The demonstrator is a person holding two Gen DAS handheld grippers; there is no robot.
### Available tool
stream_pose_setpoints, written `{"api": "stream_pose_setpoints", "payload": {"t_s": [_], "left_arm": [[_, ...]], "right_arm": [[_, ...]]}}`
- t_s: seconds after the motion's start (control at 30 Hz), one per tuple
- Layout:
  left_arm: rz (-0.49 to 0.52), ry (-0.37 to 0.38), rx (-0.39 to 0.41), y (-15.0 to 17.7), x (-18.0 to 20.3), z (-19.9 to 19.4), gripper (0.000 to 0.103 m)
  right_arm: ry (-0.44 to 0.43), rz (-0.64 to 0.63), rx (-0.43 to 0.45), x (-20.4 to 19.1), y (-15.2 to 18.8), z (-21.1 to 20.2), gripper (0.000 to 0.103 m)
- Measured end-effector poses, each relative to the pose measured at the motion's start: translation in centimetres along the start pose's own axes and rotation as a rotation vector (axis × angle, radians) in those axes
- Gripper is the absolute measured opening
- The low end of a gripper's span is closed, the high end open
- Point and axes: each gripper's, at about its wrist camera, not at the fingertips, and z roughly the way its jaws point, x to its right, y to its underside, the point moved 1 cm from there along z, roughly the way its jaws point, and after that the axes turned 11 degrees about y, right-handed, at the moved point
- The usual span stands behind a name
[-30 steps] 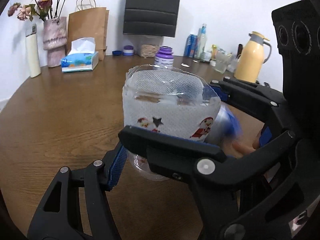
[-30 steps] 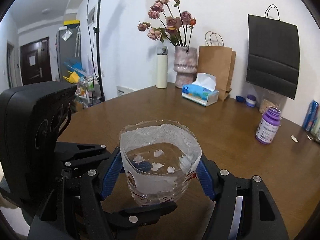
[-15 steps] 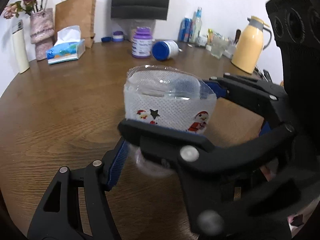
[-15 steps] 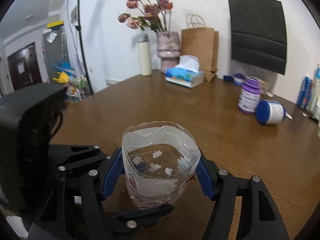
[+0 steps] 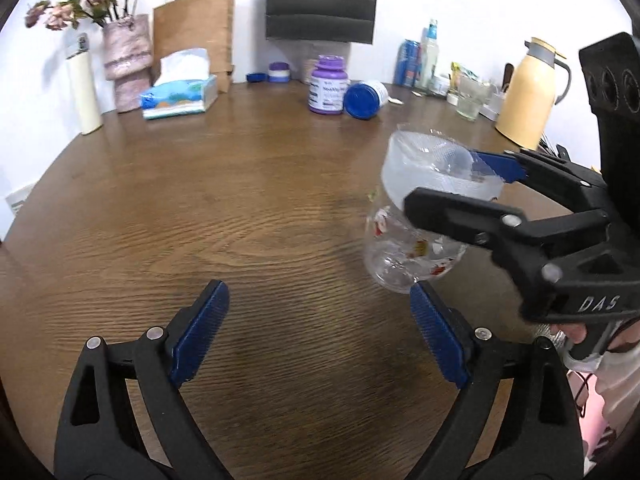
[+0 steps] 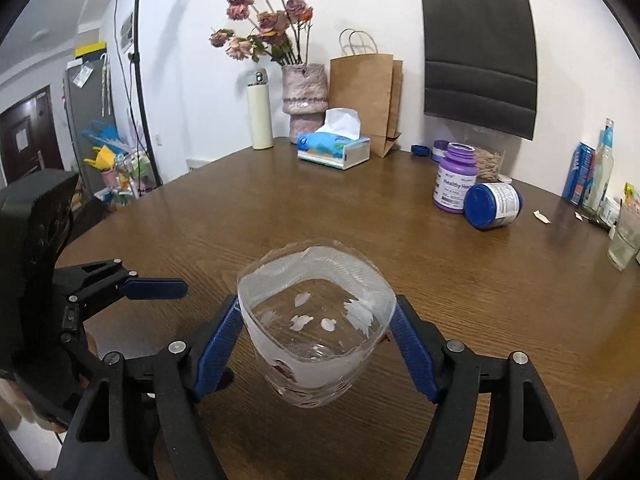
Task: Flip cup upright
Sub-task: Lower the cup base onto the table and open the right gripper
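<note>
The cup (image 6: 316, 328) is clear plastic with a white sleeve printed with small red figures. It is upright, mouth up, and held just above the brown table (image 6: 360, 208). My right gripper (image 6: 316, 348) is shut on the cup, blue pads pressing its two sides. In the left wrist view the cup (image 5: 420, 216) sits at the right, in the right gripper's black jaws. My left gripper (image 5: 320, 336) is open and empty, to the left of the cup and apart from it. It also shows in the right wrist view (image 6: 156, 284).
A purple bottle (image 6: 456, 182) and a tipped blue-lidded jar (image 6: 494, 204) stand at the back. A tissue box (image 6: 334, 148), vase of flowers (image 6: 302, 96), white flask (image 6: 260, 114) and paper bags are at the back left. A yellow jug (image 5: 528, 96) and glasses stand at the back right.
My left gripper let go of the cup, opened wide and drew back to the left. The right gripper kept its hold and the cup now sits to the right of the left gripper.
</note>
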Motion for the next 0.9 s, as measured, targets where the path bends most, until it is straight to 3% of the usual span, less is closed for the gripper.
{"api": "stream_pose_setpoints", "payload": {"t_s": [0.17,0.27,0.43,0.53,0.9], "left_arm": [[0.021,-0.028,0.058,-0.2,0.5,-2.4,0.090],[-0.018,-0.050,0.121,-0.9,0.0,-4.7,0.092],[-0.069,-0.127,0.190,-2.6,-0.3,-7.6,0.097],[-0.065,-0.128,0.243,-3.2,0.6,-9.3,0.103],[0.002,-0.130,0.297,-2.9,3.2,-11.9,0.103]], "right_arm": [[0.001,0.031,0.037,1.2,-0.5,-2.9,0.079],[0.034,0.050,0.071,2.7,-1.1,-5.4,0.079],[0.174,0.106,0.068,6.3,-2.1,-8.8,0.079],[0.212,0.169,0.041,8.0,-2.1,-10.2,0.079],[0.248,0.169,0.037,7.0,-1.0,-13.4,0.079]]}}
